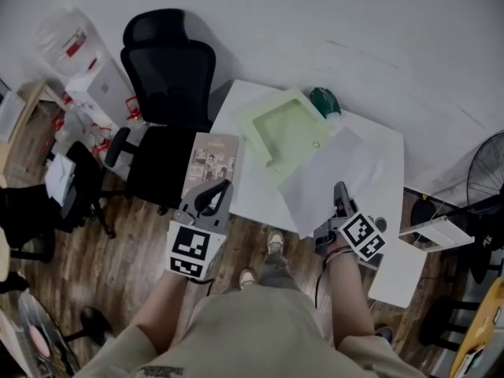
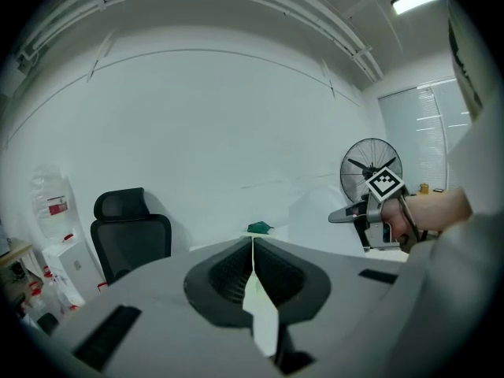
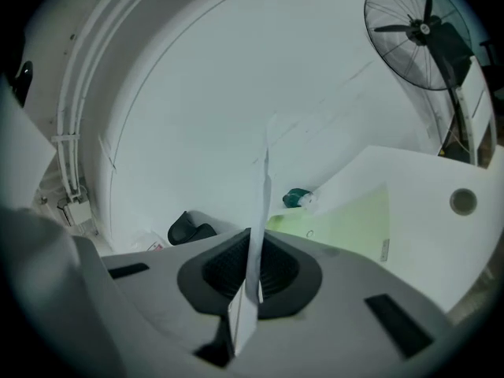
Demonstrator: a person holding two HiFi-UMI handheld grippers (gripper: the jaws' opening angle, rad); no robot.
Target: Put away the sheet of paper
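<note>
Two grippers | right gripper (image 1: 340, 189) fingers pinch near edge of thin white sheet of paper (image 1: 335, 172), held over white worktop (image 1: 256, 189) beside pale green open folder (image 1: 287, 132), its probable destination | left gripper (image 1: 223, 186) fingers closed, empty, kept clear.
</note>
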